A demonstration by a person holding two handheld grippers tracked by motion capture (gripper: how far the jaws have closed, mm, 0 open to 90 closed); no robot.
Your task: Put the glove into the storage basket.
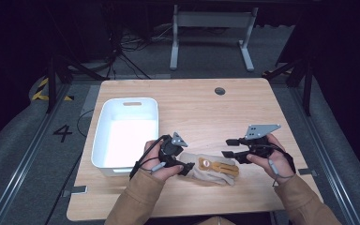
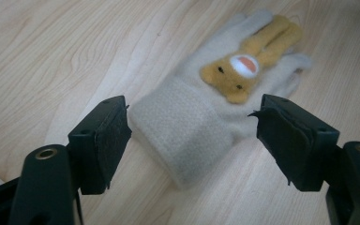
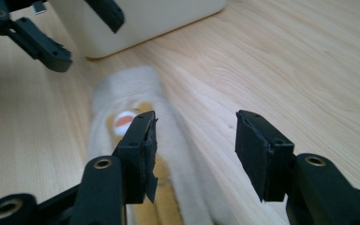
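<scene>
A cream fleece glove (image 1: 213,171) with a tan plush animal on its back lies flat on the wooden table, cuff to the left. In the left gripper view the glove (image 2: 192,117) has its cuff between the jaws of my left gripper (image 2: 192,136), which stand wide on either side without squeezing it. That left gripper (image 1: 187,166) sits at the cuff end in the high view. My right gripper (image 1: 228,146) hovers open just above the glove's finger end. In the right gripper view, the right gripper (image 3: 194,140) has nothing between its pads, with the glove (image 3: 136,93) below and to their left.
A white plastic bin (image 1: 126,101) stands on the table's left half, close behind my left hand; its wall (image 3: 145,23) shows in the right gripper view. The light wooden table (image 1: 206,108) has a round grommet (image 1: 220,90) near its far edge.
</scene>
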